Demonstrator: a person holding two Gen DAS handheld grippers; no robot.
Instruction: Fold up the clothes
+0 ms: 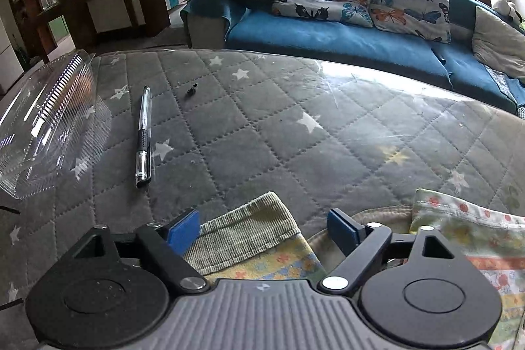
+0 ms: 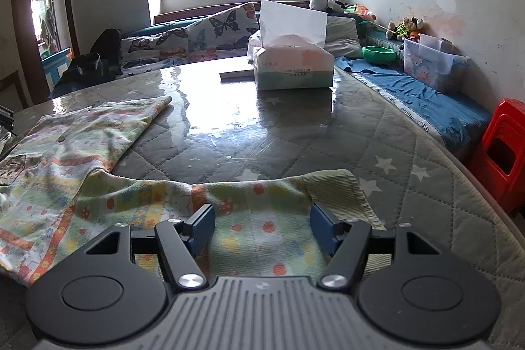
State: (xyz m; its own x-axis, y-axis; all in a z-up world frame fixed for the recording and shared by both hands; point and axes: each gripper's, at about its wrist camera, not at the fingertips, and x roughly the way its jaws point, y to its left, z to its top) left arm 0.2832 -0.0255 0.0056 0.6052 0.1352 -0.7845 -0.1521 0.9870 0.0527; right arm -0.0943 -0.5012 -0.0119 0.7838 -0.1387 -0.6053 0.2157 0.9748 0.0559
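A small patterned garment with flowers and stripes lies spread on the quilted grey table cover. In the left wrist view, one ribbed cuff of a sleeve lies between the blue pads of my left gripper, which stands open over it. More of the garment shows at the lower right there. In the right wrist view, my right gripper is open above the other sleeve, whose ribbed cuff points right past the right pad. Neither gripper holds cloth.
A pen, a small black cap and a clear plastic lid lie on the left part of the table. A tissue box stands at its far side. A blue sofa lies behind, a red stool at the right.
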